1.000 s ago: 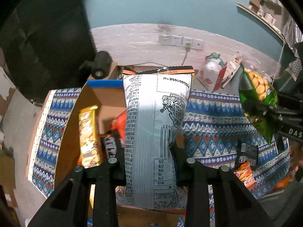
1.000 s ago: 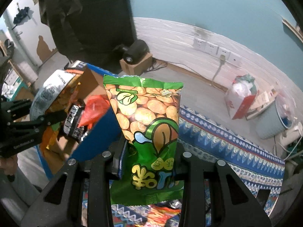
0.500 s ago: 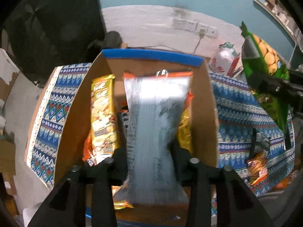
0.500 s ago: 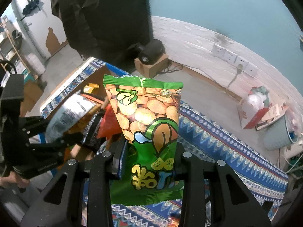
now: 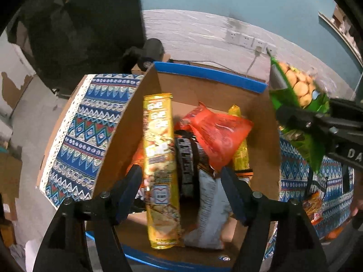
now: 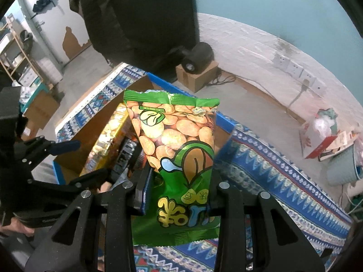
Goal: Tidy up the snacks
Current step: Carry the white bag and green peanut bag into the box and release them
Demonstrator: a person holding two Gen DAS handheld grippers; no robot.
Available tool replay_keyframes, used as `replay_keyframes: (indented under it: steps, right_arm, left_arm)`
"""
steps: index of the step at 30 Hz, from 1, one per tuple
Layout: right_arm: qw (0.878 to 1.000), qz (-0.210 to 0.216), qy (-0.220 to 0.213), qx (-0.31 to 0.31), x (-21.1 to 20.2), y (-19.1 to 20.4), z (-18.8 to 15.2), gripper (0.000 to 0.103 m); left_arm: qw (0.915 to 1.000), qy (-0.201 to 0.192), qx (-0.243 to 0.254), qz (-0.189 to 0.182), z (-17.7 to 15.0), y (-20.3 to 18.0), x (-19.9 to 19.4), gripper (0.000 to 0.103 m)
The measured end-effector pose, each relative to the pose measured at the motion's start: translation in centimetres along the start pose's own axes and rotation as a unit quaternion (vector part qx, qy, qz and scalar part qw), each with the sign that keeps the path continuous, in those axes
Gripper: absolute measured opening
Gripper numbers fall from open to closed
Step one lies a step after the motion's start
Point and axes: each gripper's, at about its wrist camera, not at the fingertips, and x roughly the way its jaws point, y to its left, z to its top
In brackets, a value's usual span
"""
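Releasing into the cardboard box (image 5: 270, 136): my left tongs (image 5: 181, 188) are opening over it, and the pads are no longer pressing on the silver-grey snack bag (image 5: 211, 213), which is lying between them on the box floor beside the tall yellow packet (image 5: 161, 158). An orange-red pouch (image 5: 220, 136) and a dark striped pack (image 5: 186, 158) are sitting further in, with a gold wrapper (image 5: 240, 156) against the right wall.

My right tongs (image 6: 179, 195) are narrow and clamping the green bean-snack bag (image 6: 179, 149) by its lower half, holding it upright just over the box's blue rim (image 6: 222, 117), above the patterned cloth (image 6: 261, 165) on the tabletop.

Judging the step: the left drop looks essentially finished, and the green bag is the next item due in. That move is going to need the left tongs clear of the box opening first, since both tools are crowding the same space; then the green bag should go over the free area near the right wall before the grip loosens.

Hard to read: the box floor under the packets is hidden, so I cannot tell how much room remains. The green bag is blocking most of the box from the right camera. More snacks (image 5: 314, 204) on the cloth at the right edge are cut off and blurred; their count is unclear.
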Motion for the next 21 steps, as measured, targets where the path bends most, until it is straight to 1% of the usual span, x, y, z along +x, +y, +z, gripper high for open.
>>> replay_keyframes:
  steps: [9, 15, 18, 19, 20, 21]
  right_arm:
    - [1.000, 0.014, 0.015, 0.004, 2.7, 2.2, 1.8, 0.034]
    - [0.999, 0.018, 0.028, 0.005, 4.6, 3.3, 2.3, 0.034]
    - [0.999, 0.024, 0.036, 0.007, 5.2, 3.5, 2.3, 0.035]
    - [0.999, 0.025, 0.037, 0.007, 5.2, 3.6, 2.2, 0.039]
    - [0.999, 0.027, 0.036, 0.008, 5.2, 3.6, 2.2, 0.045]
    - [0.999, 0.027, 0.033, 0.007, 5.0, 3.6, 2.1, 0.049]
  left_arm:
    - [0.9995, -0.007, -0.021, 0.022, -0.1, 2.5, -0.2, 0.073]
    - [0.9990, -0.006, -0.034, 0.028, 0.0, 3.5, -0.2, 0.073]
    - [0.9989, -0.008, -0.038, 0.027, 0.2, 3.6, -0.4, 0.073]
    - [0.9989, -0.009, -0.038, 0.027, 0.2, 3.6, -0.5, 0.073]
    - [0.9989, -0.012, -0.037, 0.026, 0.3, 3.5, -0.6, 0.073]
    - [0.9989, -0.014, -0.037, 0.027, 0.3, 3.4, -0.7, 0.073]
